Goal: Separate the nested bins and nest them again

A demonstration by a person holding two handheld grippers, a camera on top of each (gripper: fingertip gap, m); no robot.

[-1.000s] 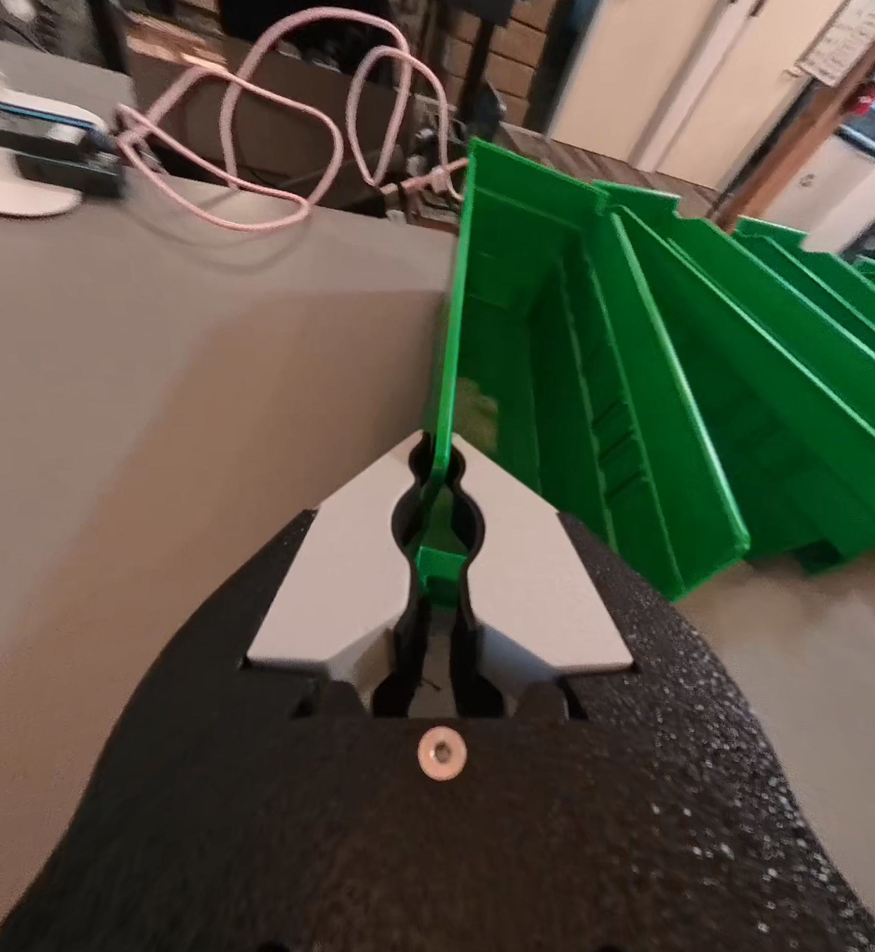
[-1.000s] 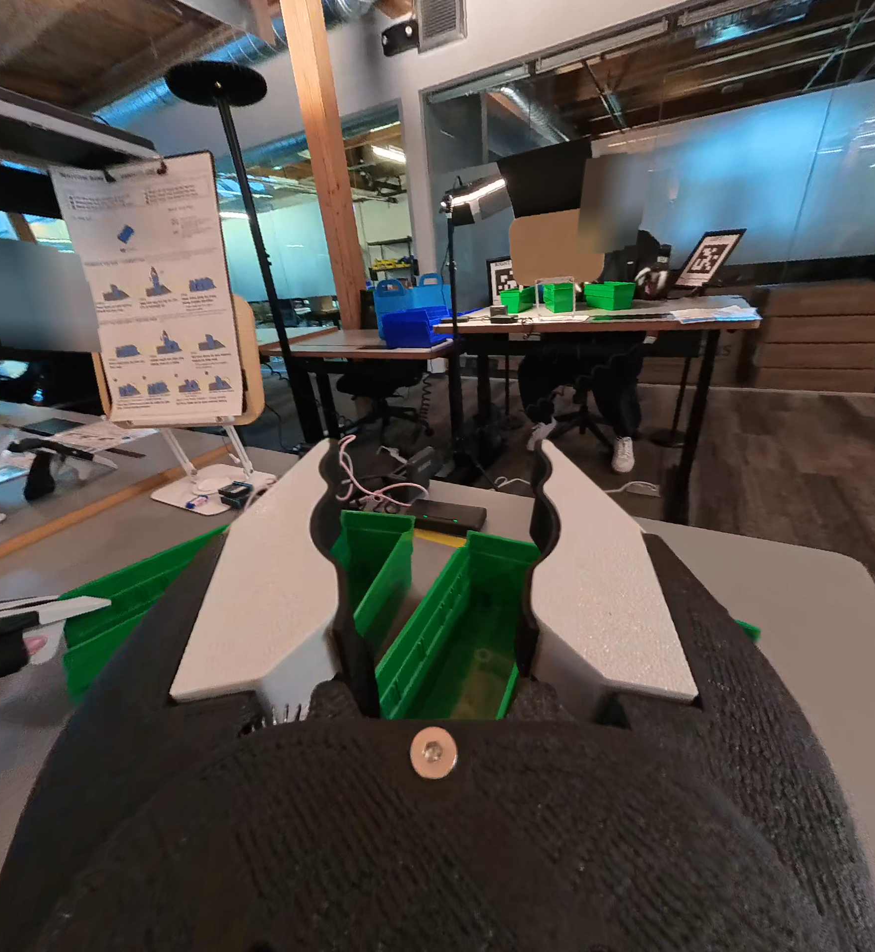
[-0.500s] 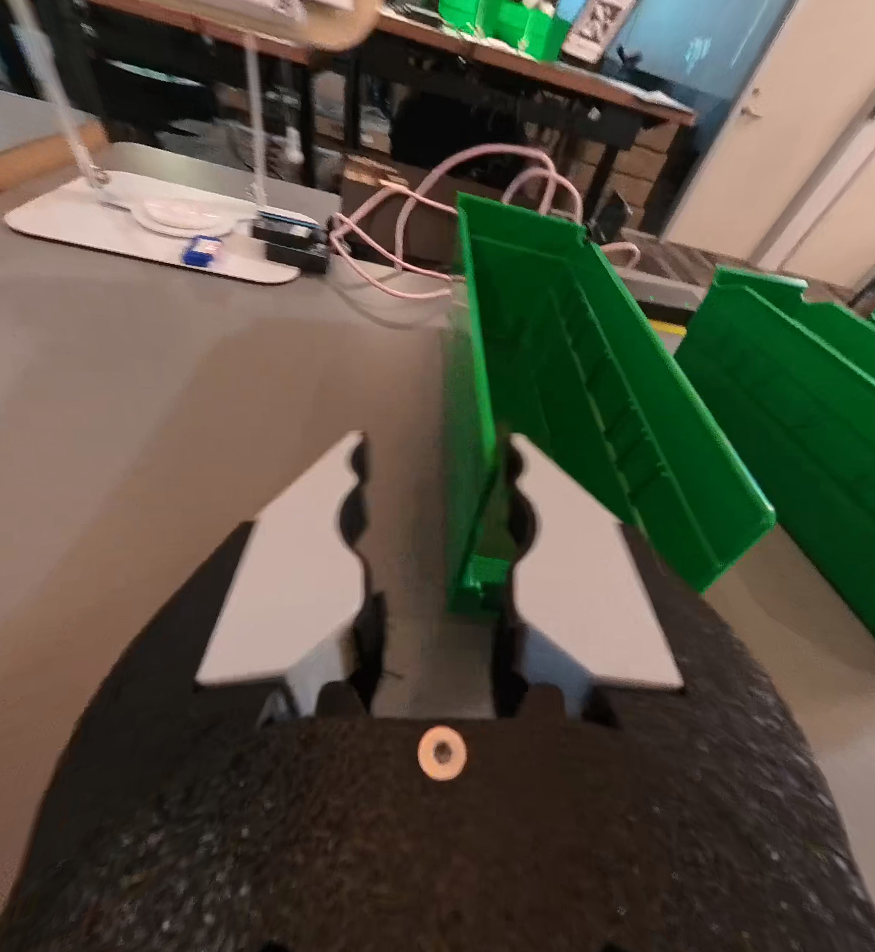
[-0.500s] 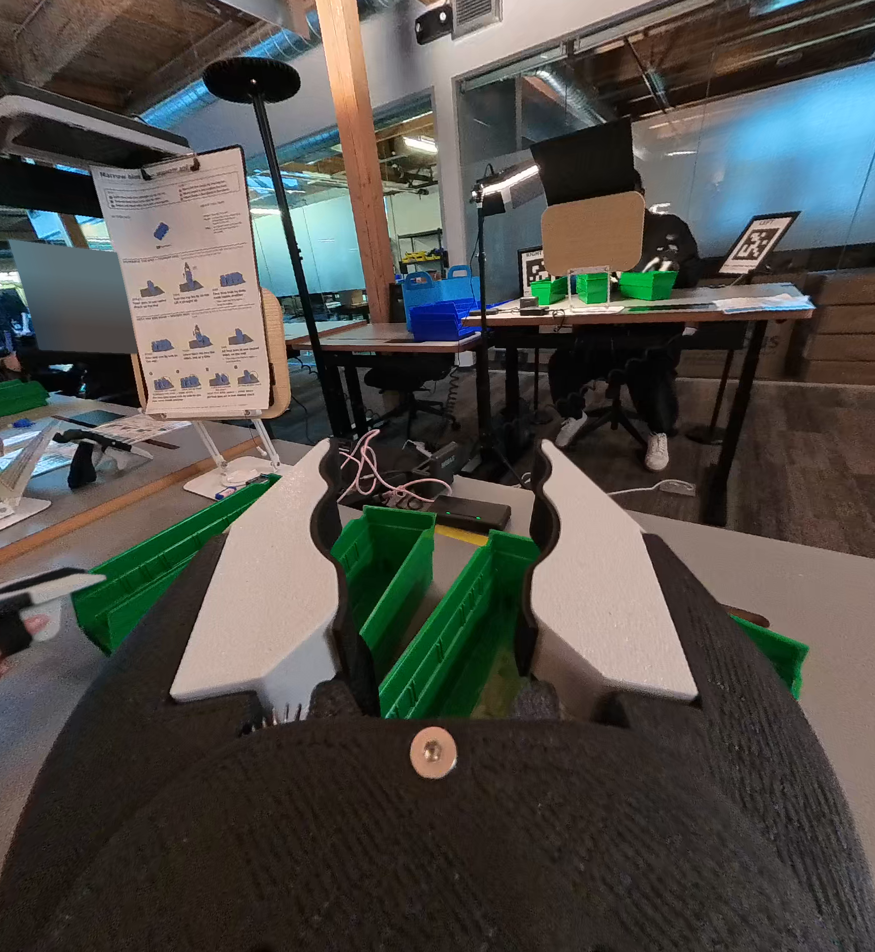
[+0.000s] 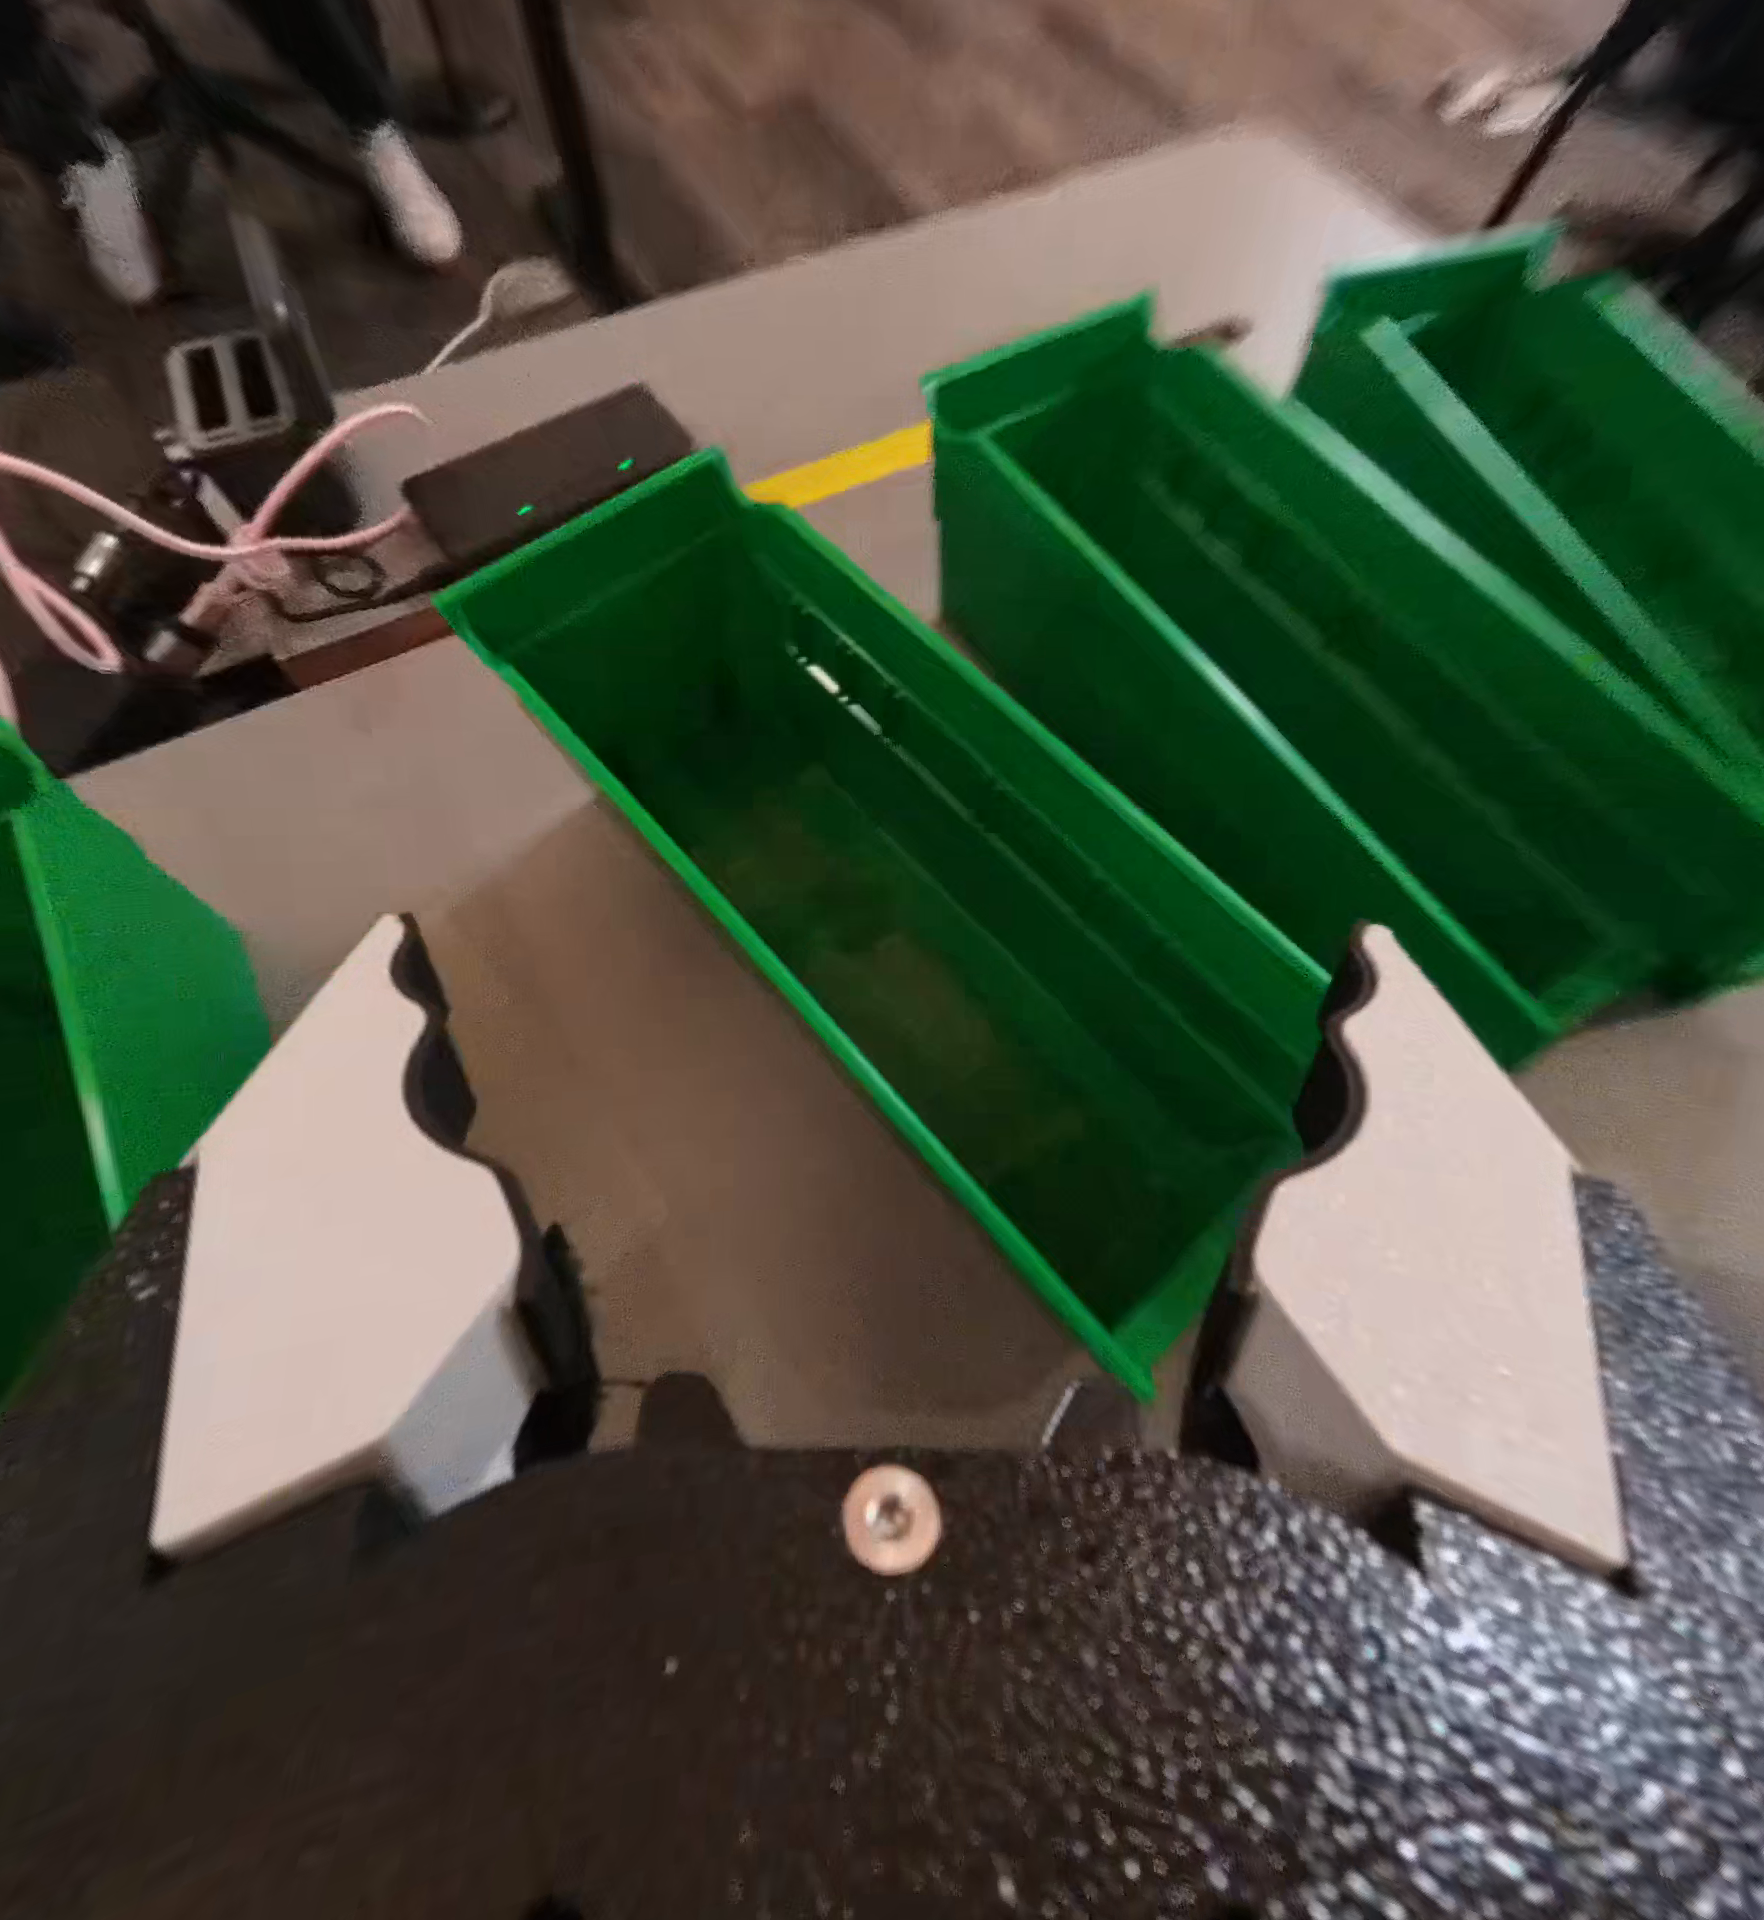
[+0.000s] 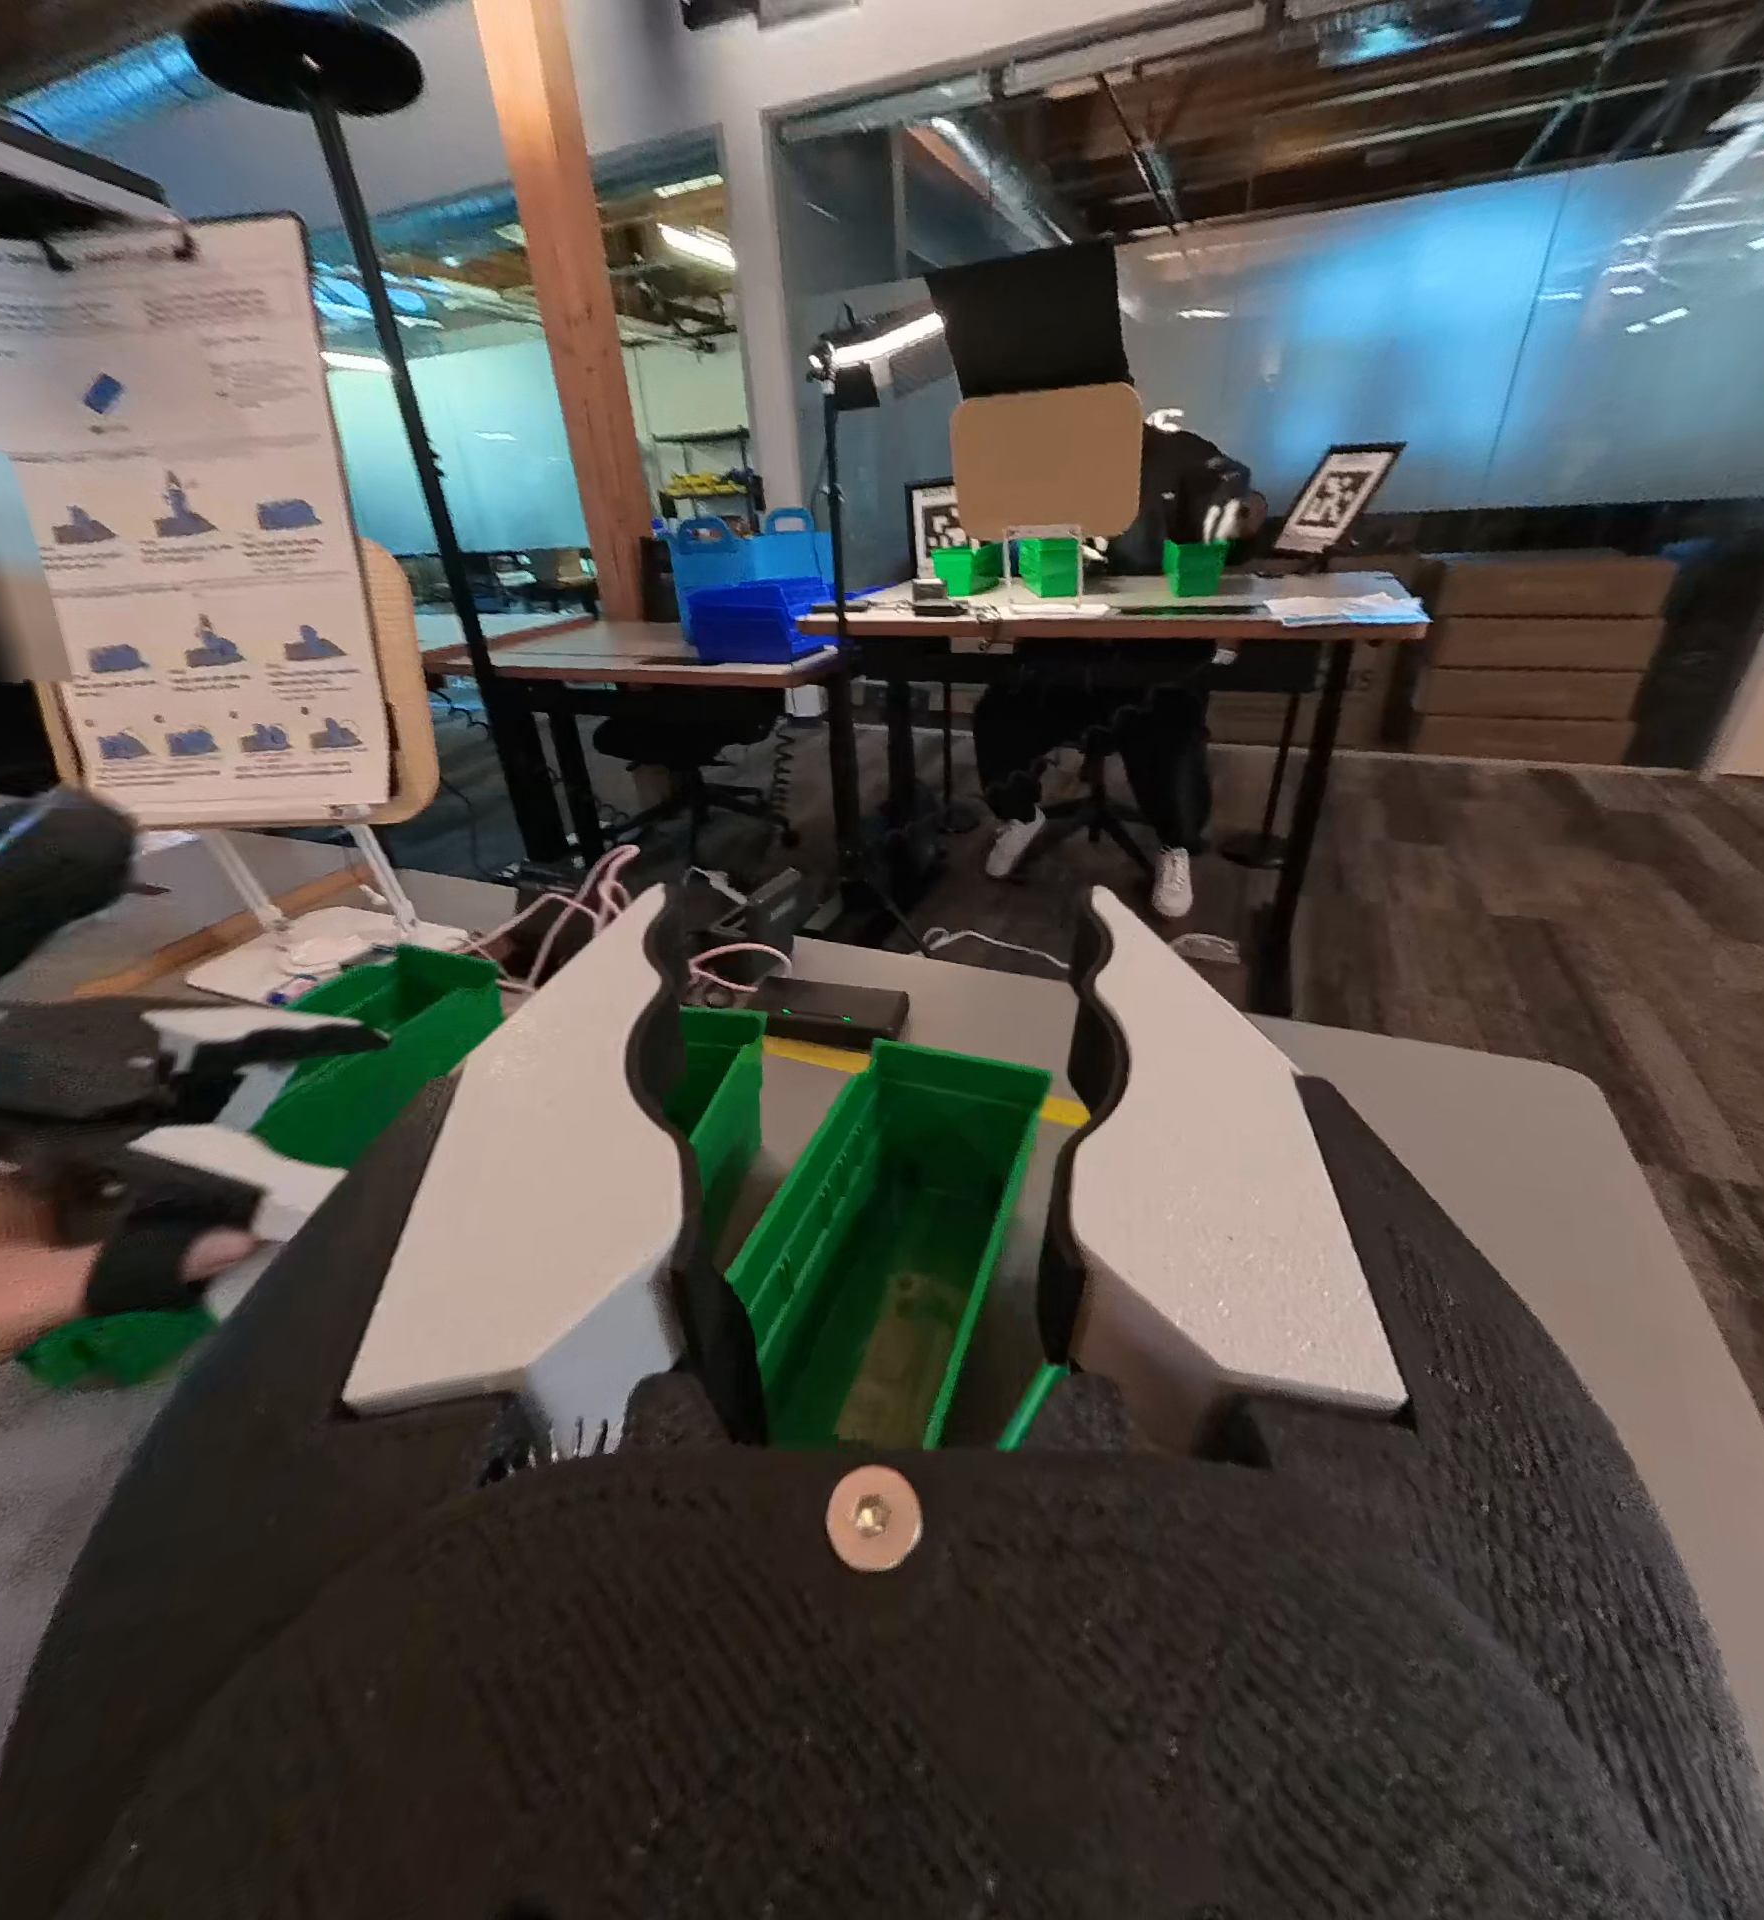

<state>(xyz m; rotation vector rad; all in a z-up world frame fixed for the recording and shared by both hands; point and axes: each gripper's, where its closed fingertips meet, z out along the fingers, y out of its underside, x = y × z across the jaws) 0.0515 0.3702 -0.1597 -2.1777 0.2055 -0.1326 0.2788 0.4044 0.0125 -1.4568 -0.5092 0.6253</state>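
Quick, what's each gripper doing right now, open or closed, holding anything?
Left gripper: jaws wide open, holding nothing; a green bin lies ahead between them.
Right gripper: jaws open, holding nothing; another green bin sits between them.

A white instruction sheet (image 6: 161,520) clipped to a stand, left of the wooden pillar (image 6: 566,312), carries a heading, blocks of small print and rows of little blue drawings with captions, all too blurred and small to read. Right of the pillar, on the far table (image 6: 1117,623), a small black-and-white square-pattern marker card (image 6: 935,525) stands upright. Farther right of the pillar, on the same table, a larger framed marker board (image 6: 1340,499) of the same kind leans back. It shows a block pattern only, with no letters or numbers. Just below it, loose printed papers (image 6: 1345,608) lie flat, their print illegible
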